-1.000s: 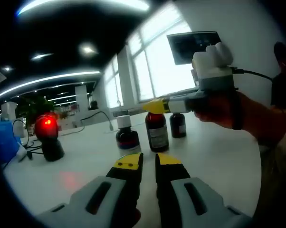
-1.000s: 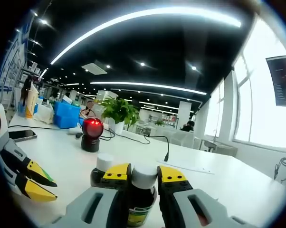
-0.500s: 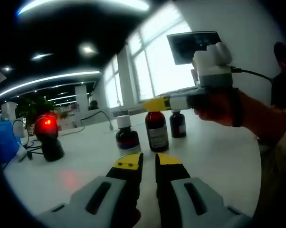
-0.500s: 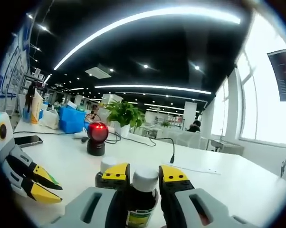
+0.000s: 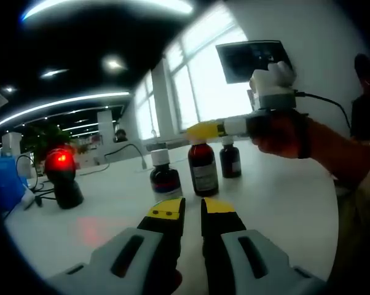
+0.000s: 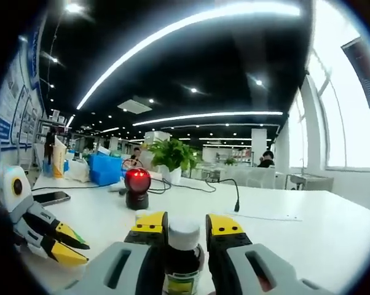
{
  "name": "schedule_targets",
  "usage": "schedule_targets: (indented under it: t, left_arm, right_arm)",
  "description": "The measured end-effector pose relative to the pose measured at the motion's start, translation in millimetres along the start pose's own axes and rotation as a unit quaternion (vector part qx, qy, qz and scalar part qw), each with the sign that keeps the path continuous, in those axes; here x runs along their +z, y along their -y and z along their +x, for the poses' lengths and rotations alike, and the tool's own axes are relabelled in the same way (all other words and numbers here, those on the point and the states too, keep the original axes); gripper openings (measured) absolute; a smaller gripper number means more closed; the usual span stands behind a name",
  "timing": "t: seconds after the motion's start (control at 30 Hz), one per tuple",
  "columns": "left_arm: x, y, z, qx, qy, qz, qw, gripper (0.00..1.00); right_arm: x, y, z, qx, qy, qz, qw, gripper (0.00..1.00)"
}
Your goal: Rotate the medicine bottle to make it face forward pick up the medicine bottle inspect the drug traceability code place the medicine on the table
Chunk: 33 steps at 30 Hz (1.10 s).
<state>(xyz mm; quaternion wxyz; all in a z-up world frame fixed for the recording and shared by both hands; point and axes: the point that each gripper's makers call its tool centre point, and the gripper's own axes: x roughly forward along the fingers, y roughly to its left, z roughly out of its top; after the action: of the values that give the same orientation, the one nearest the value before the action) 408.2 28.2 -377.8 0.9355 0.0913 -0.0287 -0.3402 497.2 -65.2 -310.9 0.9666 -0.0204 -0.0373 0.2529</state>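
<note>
The brown medicine bottle (image 5: 203, 170) with a white label is at mid-table, and my right gripper (image 5: 201, 131), held by a hand, is shut on its top. In the right gripper view the bottle's white cap (image 6: 184, 233) sits between the yellow-tipped jaws of the right gripper (image 6: 185, 224). I cannot tell whether its base touches the table. My left gripper (image 5: 192, 208) hangs low over the table in front of the bottles, jaws close together with nothing between them. In the right gripper view, the left gripper (image 6: 67, 244) is at the left.
A dark bottle with a white cap (image 5: 165, 175) stands left of the held one, and a smaller brown bottle (image 5: 230, 161) stands behind it to the right. A red-lit scanner (image 5: 62, 176) sits at the far left of the white table (image 5: 277, 196). Beyond it are cables and a blue box (image 6: 105, 169).
My right gripper has risen a little with the bottle top in its jaws, and its view has tilted. The left gripper has stayed still.
</note>
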Motion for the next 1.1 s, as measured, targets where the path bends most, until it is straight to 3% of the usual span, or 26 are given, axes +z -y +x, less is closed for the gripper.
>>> schedule_targets:
  t: [0.17, 0.37, 0.77, 1.1]
  left_arm:
    - [0.0, -0.1, 0.0, 0.000, 0.000, 0.000, 1.0000, 0.04]
    - [0.0, -0.2, 0.0, 0.000, 0.000, 0.000, 1.0000, 0.04]
    - [0.1, -0.6, 0.3, 0.001, 0.000, 0.000, 1.0000, 0.04]
    - [0.2, -0.7, 0.4, 0.001, 0.000, 0.000, 1.0000, 0.04]
  right_arm:
    - [-5.5, -6.6, -0.2, 0.041, -0.008, 0.018, 0.9990, 0.22]
    - [-10.0, -6.5, 1.3, 0.053, -0.012, 0.036, 0.9979, 0.20]
    - [-9.2, -6.5, 0.6, 0.050, -0.006, 0.031, 0.9982, 0.17]
    - [-9.4, -5.8, 1.4, 0.016, -0.013, 0.011, 0.9997, 0.17]
